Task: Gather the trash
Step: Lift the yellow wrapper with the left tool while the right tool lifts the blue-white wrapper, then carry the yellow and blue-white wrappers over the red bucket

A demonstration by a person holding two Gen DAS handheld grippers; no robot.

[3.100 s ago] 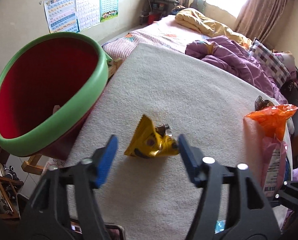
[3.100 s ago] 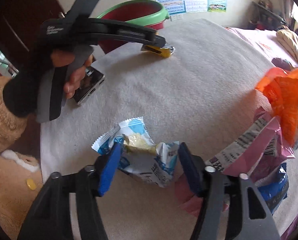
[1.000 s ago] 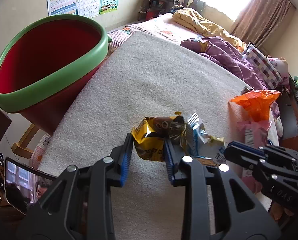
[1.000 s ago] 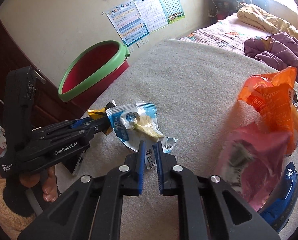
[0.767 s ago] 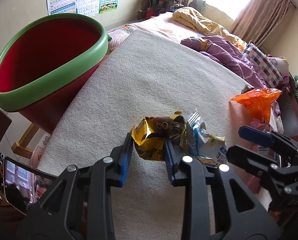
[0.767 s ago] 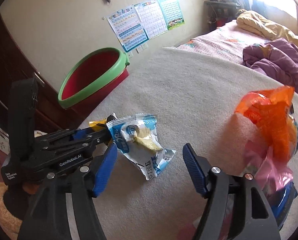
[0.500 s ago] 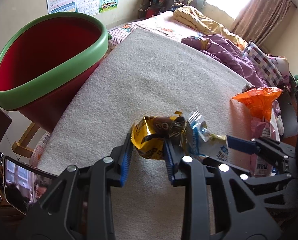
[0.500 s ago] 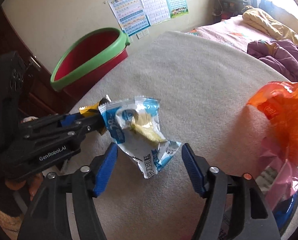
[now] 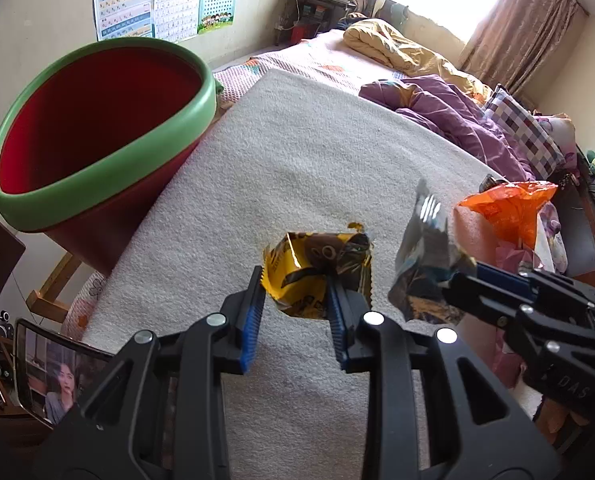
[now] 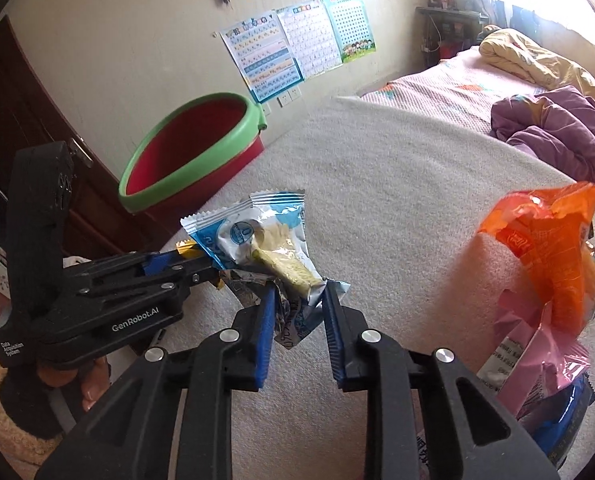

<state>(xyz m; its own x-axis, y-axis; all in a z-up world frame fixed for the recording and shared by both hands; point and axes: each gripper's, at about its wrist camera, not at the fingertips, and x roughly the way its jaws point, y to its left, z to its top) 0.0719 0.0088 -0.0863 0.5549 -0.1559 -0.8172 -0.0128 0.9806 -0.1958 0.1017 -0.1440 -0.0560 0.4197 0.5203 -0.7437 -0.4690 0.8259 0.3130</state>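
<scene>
Two-handed pickup over the pale blanket (image 9: 297, 152). My left gripper (image 9: 297, 300) is clamped on the yellow wrapper (image 9: 317, 268). My right gripper (image 10: 297, 312) has just been closing, and its pads now pinch the lower end of the blue-and-white wrapper (image 10: 257, 236). The red bin (image 10: 201, 152) stands at the far left. For a clean carry, I judge both grips should be firm before lifting, then swung left over the green rim (image 9: 109, 168). An orange bag (image 10: 545, 248) waits at right.
</scene>
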